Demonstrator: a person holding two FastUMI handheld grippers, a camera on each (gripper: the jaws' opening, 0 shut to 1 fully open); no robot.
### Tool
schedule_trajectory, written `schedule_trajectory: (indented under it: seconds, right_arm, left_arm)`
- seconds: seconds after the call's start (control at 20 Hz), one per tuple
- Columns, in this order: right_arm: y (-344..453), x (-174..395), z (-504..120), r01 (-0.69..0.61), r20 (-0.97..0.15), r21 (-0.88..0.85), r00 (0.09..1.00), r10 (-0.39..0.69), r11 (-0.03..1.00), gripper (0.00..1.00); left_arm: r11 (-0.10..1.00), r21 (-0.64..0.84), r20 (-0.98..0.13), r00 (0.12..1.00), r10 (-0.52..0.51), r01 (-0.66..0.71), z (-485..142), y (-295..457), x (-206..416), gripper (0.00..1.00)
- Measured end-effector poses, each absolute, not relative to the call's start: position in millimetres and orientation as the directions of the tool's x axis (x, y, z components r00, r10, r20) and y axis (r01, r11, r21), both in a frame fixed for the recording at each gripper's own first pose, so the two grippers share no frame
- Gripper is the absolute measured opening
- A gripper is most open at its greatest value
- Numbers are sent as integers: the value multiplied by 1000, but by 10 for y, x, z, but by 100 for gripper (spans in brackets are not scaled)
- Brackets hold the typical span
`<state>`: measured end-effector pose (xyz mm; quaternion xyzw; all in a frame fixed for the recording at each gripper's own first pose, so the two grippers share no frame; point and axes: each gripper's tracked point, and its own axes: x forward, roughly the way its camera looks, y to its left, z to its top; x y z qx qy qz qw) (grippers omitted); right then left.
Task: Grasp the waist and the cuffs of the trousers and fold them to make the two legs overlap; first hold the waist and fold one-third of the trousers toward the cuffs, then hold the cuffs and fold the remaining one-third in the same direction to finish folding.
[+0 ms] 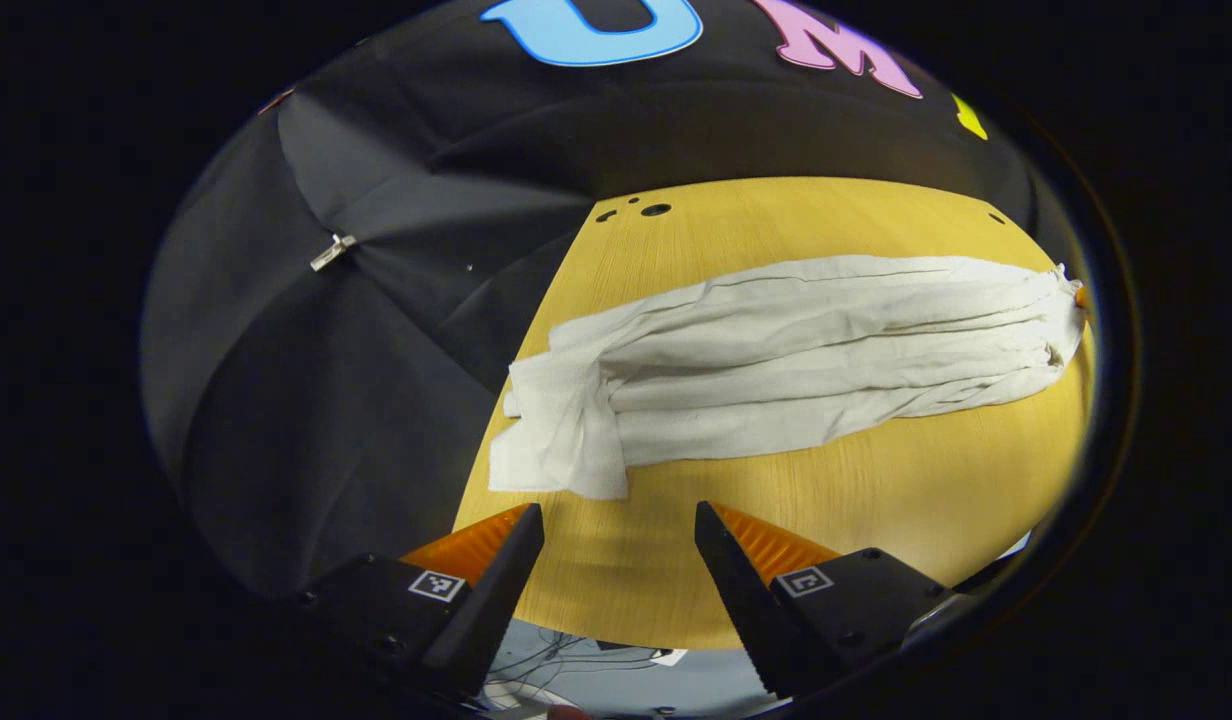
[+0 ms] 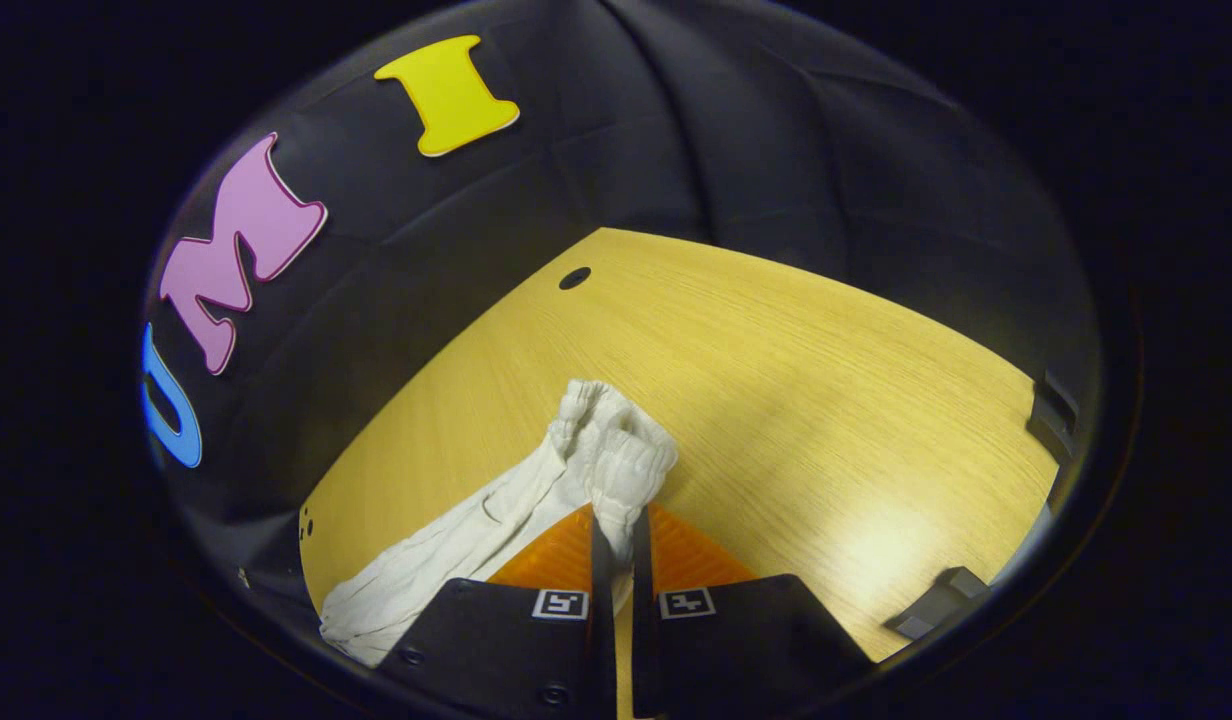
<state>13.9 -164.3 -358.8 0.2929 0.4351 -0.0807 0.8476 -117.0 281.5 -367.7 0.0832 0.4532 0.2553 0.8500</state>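
Trousers: thin woven cloth, matt, soft and much creased; lengthwise folds along the legs, lying beyond the left gripper's fingers. Waist: gathered, ribbed with fine puckers, bunched just ahead of the right gripper's fingers.

Worktop: wood or wood-look laminate with fine straight grain, smooth, a low satin sheen; a soft bright patch of reflected light to the right of the right fingers.

Left fingers: hard and matt like plastic, the inner edge of one toothed.

Booth wall: matt cloth, slack, with broad creases.

Clip on the wall: small, shiny, metal-looking.
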Motion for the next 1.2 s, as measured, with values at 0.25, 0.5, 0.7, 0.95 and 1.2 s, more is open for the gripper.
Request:
schedule_trajectory:
  seconds: [0.25, 0.5, 0.7, 0.95, 1.2]
  right_arm:
    - [-1529, 256, -3290, 336, -749, 398, 657, 90, 854, 11]
    - [-1473, 293, -3183, 334, -736, 417, 670, 98, 845, 11]
    - [-1483, 291, -3097, 332, -730, 429, 675, 106, 840, 11]
    - [-1452, 322, -3125, 269, -731, 427, 664, 155, 863, 11]
    - [-1466, 394, -3278, 197, -725, 472, 642, 252, 859, 11]
  left_arm:
    - [893, 258, -766, 486, 421, -368, -3810, 2793, -1253, 97]
    - [874, 42, -805, 502, 317, -484, -3922, 2605, -1315, 98]
    - [739, -275, -788, 584, 193, -615, -3991, 2532, -936, 96]
    - [523, -444, -750, 621, 227, -728, -4025, 2826, -472, 96]
    - [473, -376, -754, 560, 343, -796, -4060, 3012, -232, 87]
